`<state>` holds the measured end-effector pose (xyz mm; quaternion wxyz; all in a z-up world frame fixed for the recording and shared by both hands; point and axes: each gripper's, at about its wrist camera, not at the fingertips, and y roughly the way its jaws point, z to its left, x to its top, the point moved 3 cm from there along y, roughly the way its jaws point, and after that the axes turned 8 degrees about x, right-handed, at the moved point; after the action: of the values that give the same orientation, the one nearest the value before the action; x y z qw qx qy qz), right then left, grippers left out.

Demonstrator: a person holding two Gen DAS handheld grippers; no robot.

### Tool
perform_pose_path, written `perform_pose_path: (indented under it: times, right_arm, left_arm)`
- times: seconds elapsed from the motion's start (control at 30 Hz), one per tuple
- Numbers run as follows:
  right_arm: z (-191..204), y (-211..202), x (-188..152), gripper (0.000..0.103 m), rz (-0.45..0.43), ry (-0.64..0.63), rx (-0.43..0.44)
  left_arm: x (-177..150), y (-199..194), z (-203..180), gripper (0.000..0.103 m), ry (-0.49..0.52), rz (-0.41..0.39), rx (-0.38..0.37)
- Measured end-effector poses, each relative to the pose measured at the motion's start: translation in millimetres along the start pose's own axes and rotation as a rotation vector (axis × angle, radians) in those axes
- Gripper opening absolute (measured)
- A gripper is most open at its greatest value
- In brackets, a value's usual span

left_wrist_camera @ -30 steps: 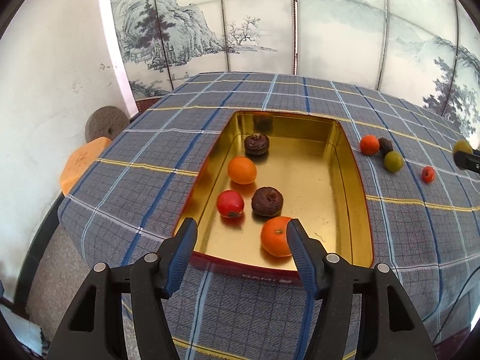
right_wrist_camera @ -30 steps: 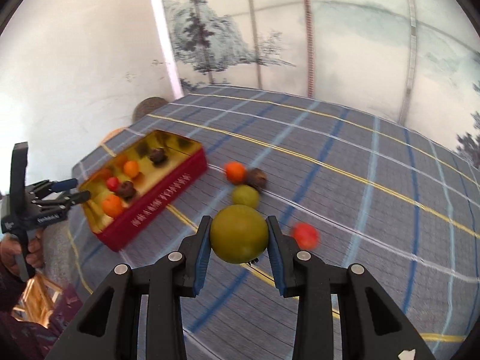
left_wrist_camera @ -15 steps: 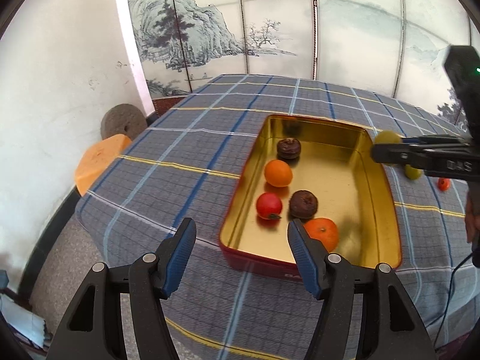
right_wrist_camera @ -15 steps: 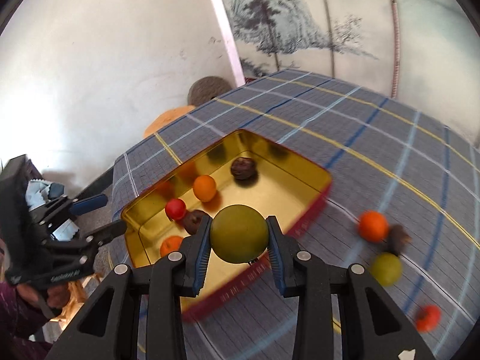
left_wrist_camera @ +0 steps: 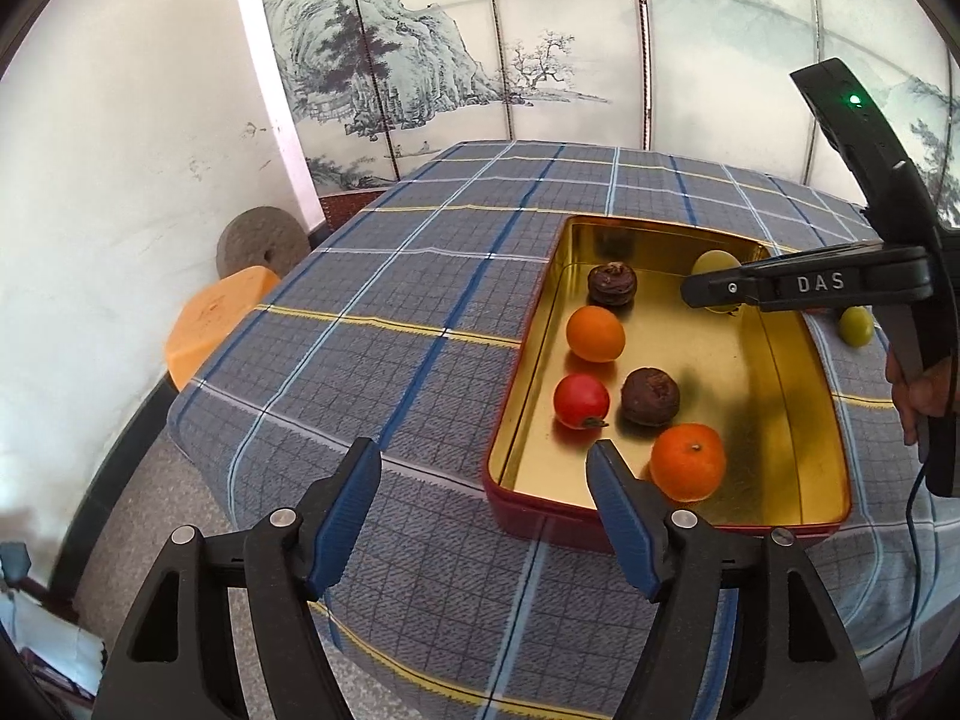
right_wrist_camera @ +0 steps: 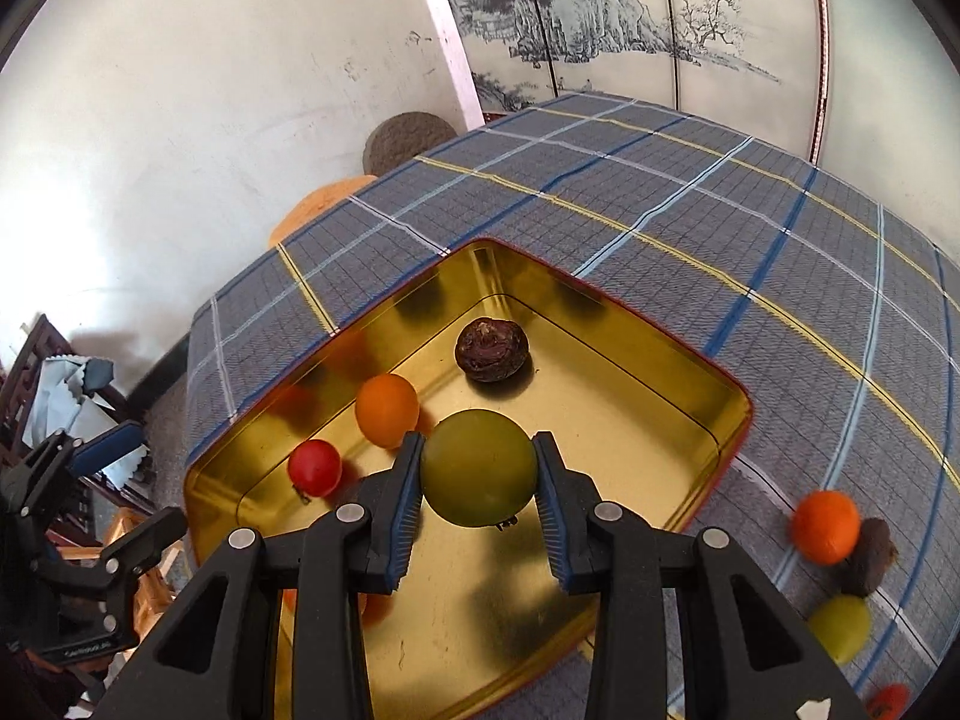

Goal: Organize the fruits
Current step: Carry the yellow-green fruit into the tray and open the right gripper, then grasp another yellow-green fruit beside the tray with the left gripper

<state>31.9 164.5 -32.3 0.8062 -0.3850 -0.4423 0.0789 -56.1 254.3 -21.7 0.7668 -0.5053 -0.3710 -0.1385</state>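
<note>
Green fruit [right_wrist_camera: 478,475] was clamped between the jaws of my right gripper [right_wrist_camera: 478,483], held above the gold floor of the tin [right_wrist_camera: 630,420], toward its far end in the left wrist view. Inside the tin I logged two dark brown fruits [left_wrist_camera: 612,284] [left_wrist_camera: 650,396], a small orange [left_wrist_camera: 595,333], a red fruit [left_wrist_camera: 581,401] and a larger orange [left_wrist_camera: 687,461]. My left gripper [left_wrist_camera: 483,477] hung with jaws wide apart and nothing between them, over the plaid tablecloth [left_wrist_camera: 390,360] at the tin's near edge. Outside the tin, on the cloth, sat an orange [right_wrist_camera: 825,526] touching a dark fruit [right_wrist_camera: 871,555], with a small green fruit [right_wrist_camera: 840,627] just beside them.
</note>
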Motion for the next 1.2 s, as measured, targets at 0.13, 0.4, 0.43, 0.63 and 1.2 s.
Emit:
perform_pose_path:
  times: [0.13,0.4,0.43,0.63,1.2]
  right_arm:
    - [-1,9,6,0.033,0.006,0.016,-0.003]
    - [2,19,20,0.035,-0.006,0.024,-0.009]
    - [3,18,21,0.035,-0.013,0.026,-0.005]
    - [7,4,30,0.036,-0.079,0.032,0.02]
    - [-19,-121,-55,0.072,-0.246,0.042,-0.091]
  left_arm:
    - [-2,4,3,0.074,-0.004,0.011,0.002]
    - [-5,10,5,0.075,-0.001,0.026,0.003]
    - [-5,10,5,0.075,-0.001,0.027,0.004]
    - [-4,9,7,0.076,-0.009,0.029,0.011]
    - [5,-15,-17,0.077,0.049,-0.012,0.014]
